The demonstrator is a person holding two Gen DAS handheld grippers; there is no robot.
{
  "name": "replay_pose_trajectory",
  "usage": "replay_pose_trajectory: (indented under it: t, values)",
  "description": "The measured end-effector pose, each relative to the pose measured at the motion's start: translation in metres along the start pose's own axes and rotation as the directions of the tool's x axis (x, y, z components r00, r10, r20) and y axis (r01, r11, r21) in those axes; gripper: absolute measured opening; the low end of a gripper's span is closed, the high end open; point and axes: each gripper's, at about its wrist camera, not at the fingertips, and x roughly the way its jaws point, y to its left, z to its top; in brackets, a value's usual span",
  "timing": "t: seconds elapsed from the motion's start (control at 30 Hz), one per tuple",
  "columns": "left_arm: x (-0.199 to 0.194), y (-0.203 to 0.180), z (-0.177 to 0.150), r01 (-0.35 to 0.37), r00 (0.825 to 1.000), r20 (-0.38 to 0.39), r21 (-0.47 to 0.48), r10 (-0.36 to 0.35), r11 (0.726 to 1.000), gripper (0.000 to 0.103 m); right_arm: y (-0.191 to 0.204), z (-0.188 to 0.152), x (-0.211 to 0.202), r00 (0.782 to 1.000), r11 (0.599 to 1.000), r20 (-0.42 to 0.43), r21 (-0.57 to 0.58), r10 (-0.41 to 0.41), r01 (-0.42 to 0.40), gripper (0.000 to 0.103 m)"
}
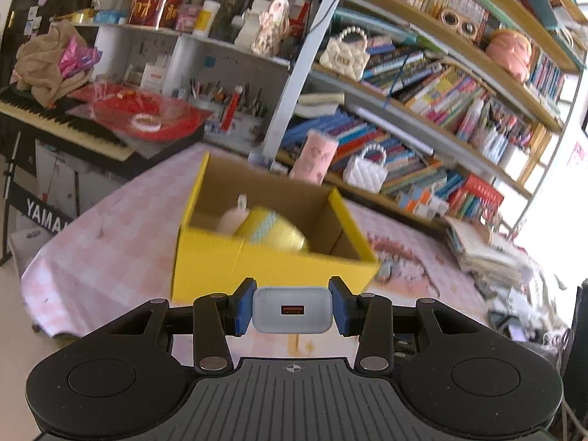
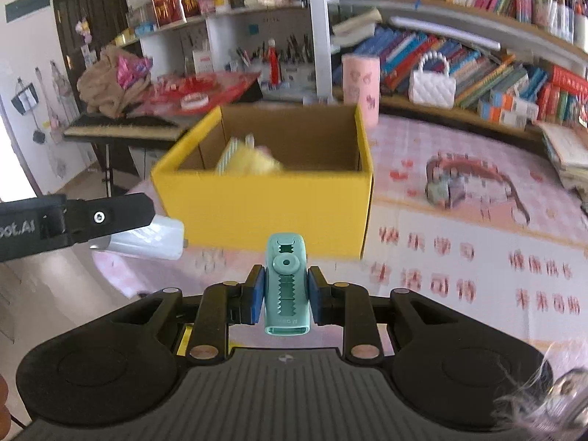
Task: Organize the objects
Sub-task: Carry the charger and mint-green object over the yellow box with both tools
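Observation:
My left gripper [image 1: 293, 310] is shut on a white USB charger [image 1: 293, 309], held in front of the open yellow box [image 1: 257, 261]. The box holds a yellow round object [image 1: 273, 229] and a pale pink item [image 1: 231, 218]. My right gripper [image 2: 286, 294] is shut on a teal plastic clip-like object [image 2: 286, 283], just short of the same yellow box [image 2: 264, 209]. In the right wrist view the left gripper's finger [image 2: 106, 217] with the white charger [image 2: 147, 240] enters from the left, near the box's front left corner.
The box stands on a pink checked tablecloth [image 1: 110, 257] with red print [image 2: 477, 275]. A small grey-green item [image 2: 439, 189] lies right of the box. A pink cup [image 2: 362, 84], white handbag [image 2: 431, 86], bookshelves [image 1: 441, 84] and a keyboard [image 1: 62, 125] stand behind.

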Motion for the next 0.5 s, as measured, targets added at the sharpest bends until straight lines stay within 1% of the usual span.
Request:
replay_pose_trajectory:
  t: [0.17, 0.27, 0.4, 0.5]
  values:
    - [0.019, -0.006, 0.031, -0.008, 0.998, 0.059, 0.001, 0.008, 1.0, 0.041, -0.008, 0.041, 0.014, 0.996, 0.999, 0.087, -0.03, 0.024, -0.021, 0.023]
    - [0.037, -0.01, 0.048, -0.02, 0.997, 0.081, 0.008, 0.019, 1.0, 0.041, -0.014, 0.065, 0.03, 0.994, 0.998, 0.108, -0.051, 0.035, -0.03, 0.023]
    - [0.066, -0.012, 0.066, -0.044, 0.994, 0.099, -0.007, 0.045, 0.999, 0.041, -0.025, 0.087, 0.06, 0.994, 0.996, 0.099, -0.085, 0.045, -0.036, 0.023]
    - [0.087, -0.012, 0.074, -0.078, 0.992, 0.101, -0.008, 0.079, 0.997, 0.041, -0.031, 0.097, 0.086, 0.996, 0.991, 0.065, -0.126, 0.057, -0.048, 0.023]
